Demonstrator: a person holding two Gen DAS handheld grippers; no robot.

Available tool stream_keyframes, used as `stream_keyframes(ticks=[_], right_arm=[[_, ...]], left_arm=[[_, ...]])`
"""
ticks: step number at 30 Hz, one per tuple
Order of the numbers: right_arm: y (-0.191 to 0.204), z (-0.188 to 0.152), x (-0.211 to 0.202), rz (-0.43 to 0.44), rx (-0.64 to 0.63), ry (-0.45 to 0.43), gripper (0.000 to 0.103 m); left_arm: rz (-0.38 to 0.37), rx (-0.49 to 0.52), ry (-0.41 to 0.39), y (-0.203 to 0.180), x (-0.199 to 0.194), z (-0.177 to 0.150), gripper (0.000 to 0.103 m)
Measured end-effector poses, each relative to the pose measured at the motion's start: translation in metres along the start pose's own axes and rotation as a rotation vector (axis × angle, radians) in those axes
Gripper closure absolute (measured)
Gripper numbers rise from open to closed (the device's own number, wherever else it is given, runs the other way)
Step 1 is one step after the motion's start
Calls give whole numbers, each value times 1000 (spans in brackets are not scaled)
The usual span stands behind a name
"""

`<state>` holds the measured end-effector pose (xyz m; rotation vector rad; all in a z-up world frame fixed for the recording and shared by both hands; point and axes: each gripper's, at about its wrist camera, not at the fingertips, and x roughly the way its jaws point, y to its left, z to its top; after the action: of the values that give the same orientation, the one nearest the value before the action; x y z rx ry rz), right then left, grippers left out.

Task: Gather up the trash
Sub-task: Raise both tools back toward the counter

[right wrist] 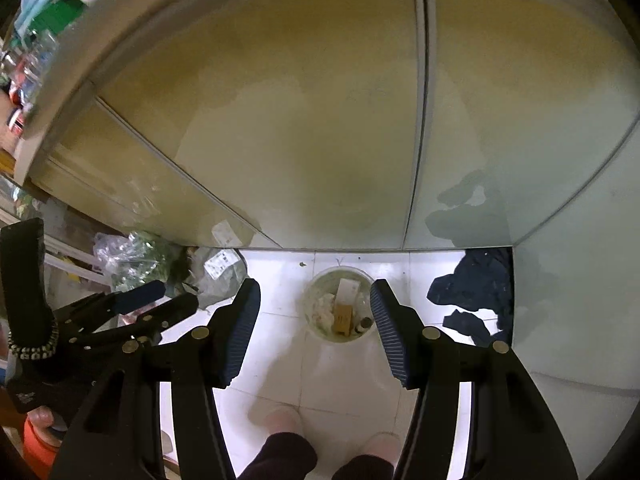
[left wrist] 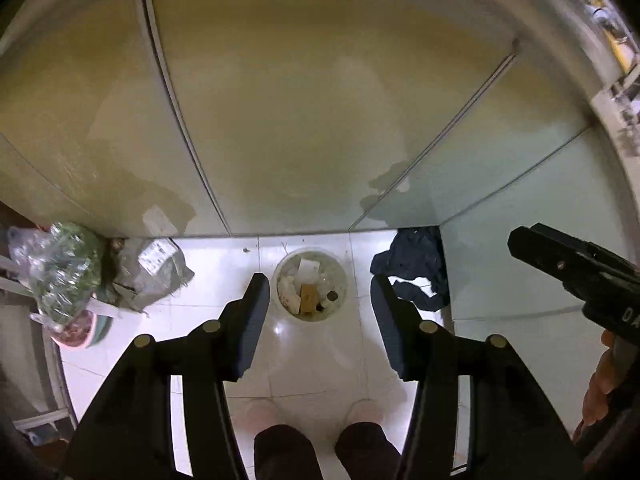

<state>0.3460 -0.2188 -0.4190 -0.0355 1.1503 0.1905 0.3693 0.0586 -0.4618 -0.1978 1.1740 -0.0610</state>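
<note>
Both grippers hung high above a white tiled floor point(left wrist: 312, 364), looking down at it. The left gripper point(left wrist: 320, 304) had its 2 fingers spread wide with nothing between them, and the right gripper point(right wrist: 316, 308) was spread the same way, also holding nothing. On the floor, close to the bottom edge of a pale cabinet point(left wrist: 280, 120), stood a round white bin point(left wrist: 309, 286) that showed between the fingers in each view. It held crumpled tissue, a white slip of paper, a small brown carton and a little dark bottle. Toward the left corner of the floor, against the cabinet, lay a grey plastic bag point(left wrist: 154, 276) with a white label, and beside it a clear bag of green stuff point(left wrist: 64, 268) sat over a pink pot point(left wrist: 78, 332). Toward the right corner, where the cabinet met a side panel, a dark blue cloth point(left wrist: 416, 268) lay bunched on the tiles. The person's 2 pale slippers point(left wrist: 264, 414) and dark trouser legs point(left wrist: 284, 452) stood at the near edge of the floor.
</note>
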Motion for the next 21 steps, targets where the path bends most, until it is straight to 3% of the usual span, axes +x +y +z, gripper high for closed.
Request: stream_keyframes(ticks=[9,16,21], right_arm=[[37,23,-121,-21,16,-93,50],[76,34,-216,-56,34,-227,50],[105,37,-262,-100,38,-322,50]], left_arm=[[-14,58,-123,-11,-149,34,51],[-42,123,-264,-9,-261,56,50],[-65,171,-369,-4,-319,64,46]])
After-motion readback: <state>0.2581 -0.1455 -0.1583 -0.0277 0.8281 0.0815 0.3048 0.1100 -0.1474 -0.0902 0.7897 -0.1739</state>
